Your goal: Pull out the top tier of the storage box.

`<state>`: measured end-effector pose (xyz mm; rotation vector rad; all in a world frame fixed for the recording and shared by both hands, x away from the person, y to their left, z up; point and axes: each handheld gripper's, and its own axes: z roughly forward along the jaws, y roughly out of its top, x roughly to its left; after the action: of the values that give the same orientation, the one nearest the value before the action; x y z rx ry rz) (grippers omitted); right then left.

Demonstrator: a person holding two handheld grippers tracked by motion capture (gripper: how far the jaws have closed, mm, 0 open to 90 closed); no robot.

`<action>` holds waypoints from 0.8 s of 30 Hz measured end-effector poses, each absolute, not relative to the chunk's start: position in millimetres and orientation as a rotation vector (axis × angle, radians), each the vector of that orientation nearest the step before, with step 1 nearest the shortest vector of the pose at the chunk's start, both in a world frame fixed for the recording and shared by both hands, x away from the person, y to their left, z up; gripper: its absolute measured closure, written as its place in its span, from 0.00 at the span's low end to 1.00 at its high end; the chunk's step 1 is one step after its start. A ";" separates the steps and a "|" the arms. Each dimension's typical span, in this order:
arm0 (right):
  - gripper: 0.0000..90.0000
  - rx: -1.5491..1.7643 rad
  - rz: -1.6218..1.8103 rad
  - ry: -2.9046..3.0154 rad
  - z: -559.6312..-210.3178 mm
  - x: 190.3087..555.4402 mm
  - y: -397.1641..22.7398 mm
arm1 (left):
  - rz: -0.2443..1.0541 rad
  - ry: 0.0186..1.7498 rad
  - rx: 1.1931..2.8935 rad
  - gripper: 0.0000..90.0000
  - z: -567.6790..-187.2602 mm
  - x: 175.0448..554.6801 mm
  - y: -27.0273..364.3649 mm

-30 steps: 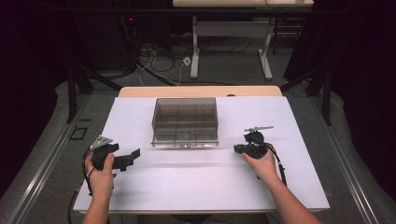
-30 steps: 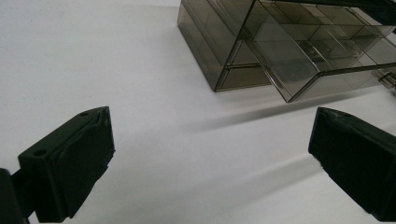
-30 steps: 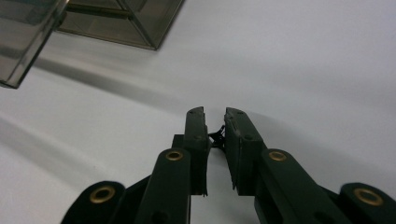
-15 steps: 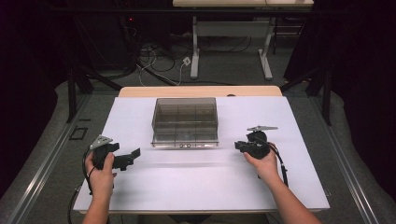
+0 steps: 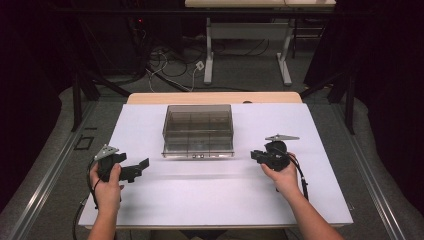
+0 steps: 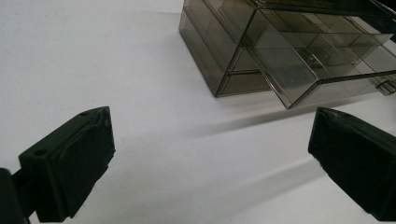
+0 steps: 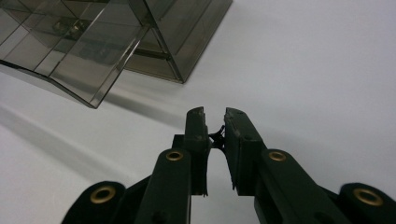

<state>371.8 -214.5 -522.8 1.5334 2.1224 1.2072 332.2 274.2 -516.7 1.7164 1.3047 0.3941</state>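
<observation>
Smoky clear plastic compartment box (image 5: 198,131) sat mid-table toward the far edge, its lid ajar.

It looked light, rigid, slick (brittle walls); best held by the lid's front rim; left gripper (image 5: 134,171) gaped open, right gripper (image 5: 256,156) nearly closed, both empty.

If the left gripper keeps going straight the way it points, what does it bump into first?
Probably the box. The open left gripper aims over bare table toward its near corner, though it may pass just in front of the box.

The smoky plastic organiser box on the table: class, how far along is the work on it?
Done: the box has a flap or drawer at its front standing open. In hand: nothing; the left tongs gape empty, the right tongs are nearly closed, empty. Left: any contact with the box.
</observation>
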 end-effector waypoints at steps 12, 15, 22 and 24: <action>0.89 1.520 1.229 2.121 -515.9 367.5 -214.6 | 0.384 1.313 1.713 0.01 -519.5 332.1 273.7; 0.88 1.513 1.238 2.119 -513.2 367.2 -215.0 | 0.384 1.313 1.713 0.01 -519.2 332.0 274.0; 0.89 1.488 1.257 2.124 -504.9 364.1 -213.1 | 0.388 1.311 1.716 0.01 -519.4 331.2 274.7; 0.89 1.484 1.255 2.123 -502.4 362.8 -211.4 | 0.389 1.310 1.714 0.01 -519.0 330.8 275.1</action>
<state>362.8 -211.4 -502.4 1.4844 2.1231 1.2555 330.8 275.1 -519.0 1.7137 1.3103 0.3887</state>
